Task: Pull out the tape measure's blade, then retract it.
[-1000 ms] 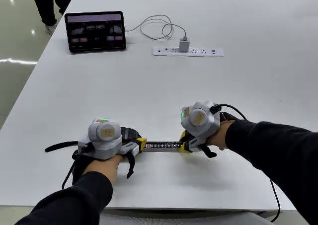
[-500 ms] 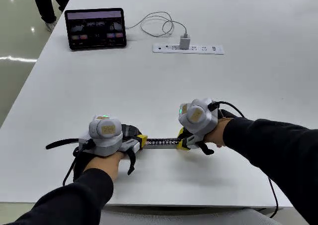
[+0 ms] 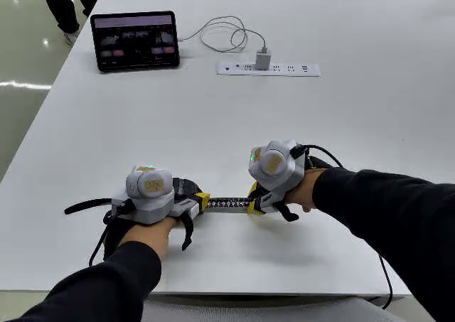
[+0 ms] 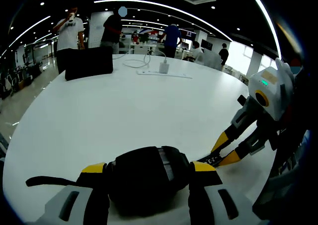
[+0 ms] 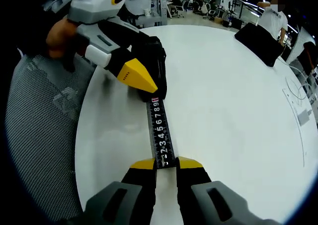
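The tape measure's black case [image 3: 186, 192] lies on the white table [image 3: 213, 123], and my left gripper [image 3: 195, 202] is shut on it. In the left gripper view the case [image 4: 146, 178] sits between the yellow-tipped jaws of the left gripper [image 4: 149, 168]. A short length of blade [image 3: 226, 203] runs right from the case. My right gripper [image 3: 252, 207] is shut on the blade's end. In the right gripper view the blade [image 5: 159, 130] shows numbers up to about 9, leading from the right gripper [image 5: 166, 163] to the case [image 5: 154, 61].
A dark tablet [image 3: 135, 41] stands at the far left of the table. A white power strip [image 3: 269, 70] with a charger and a looped cable [image 3: 227, 36] lies at the back. A person's legs [image 3: 71, 2] are beyond the table. The front edge runs just below both hands.
My right gripper has moved left toward the left gripper, still holding the blade's end, and the exposed blade has grown shorter. The left gripper and the case have stayed in place.
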Tool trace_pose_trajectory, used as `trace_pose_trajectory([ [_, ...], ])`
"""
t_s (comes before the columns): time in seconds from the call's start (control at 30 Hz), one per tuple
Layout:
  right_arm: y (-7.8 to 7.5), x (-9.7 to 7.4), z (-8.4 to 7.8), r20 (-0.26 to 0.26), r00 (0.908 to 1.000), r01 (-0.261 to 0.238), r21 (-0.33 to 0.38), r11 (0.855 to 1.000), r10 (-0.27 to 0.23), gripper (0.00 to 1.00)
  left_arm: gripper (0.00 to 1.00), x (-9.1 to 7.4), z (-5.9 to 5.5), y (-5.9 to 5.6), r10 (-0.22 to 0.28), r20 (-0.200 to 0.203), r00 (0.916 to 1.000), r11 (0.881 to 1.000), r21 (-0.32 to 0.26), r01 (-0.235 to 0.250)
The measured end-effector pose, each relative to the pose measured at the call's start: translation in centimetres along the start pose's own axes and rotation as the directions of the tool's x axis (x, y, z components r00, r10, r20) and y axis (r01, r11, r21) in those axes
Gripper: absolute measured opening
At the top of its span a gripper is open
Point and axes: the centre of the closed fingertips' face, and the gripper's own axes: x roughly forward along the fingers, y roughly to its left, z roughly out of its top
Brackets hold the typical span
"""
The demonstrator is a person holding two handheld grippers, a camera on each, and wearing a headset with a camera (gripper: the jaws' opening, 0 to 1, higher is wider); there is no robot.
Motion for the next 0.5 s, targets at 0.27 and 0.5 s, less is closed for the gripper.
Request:
trace_pose_trajectory([
  [0.27,0.1,0.3,0.5,0.000,1.0000,0.000,-0.006,1.000,0.000,0.10,0.60,0.0,0.0,0.0,0.000,0.001,1.0000,1.000,-0.003,0.000],
  [0.5,0.2,0.8,1.1,0.004,1.0000,-0.002,0.009,1.000,0.002,0.11,0.60,0.0,0.0,0.0,0.000,0.001,1.0000,1.000,-0.004,0.000],
])
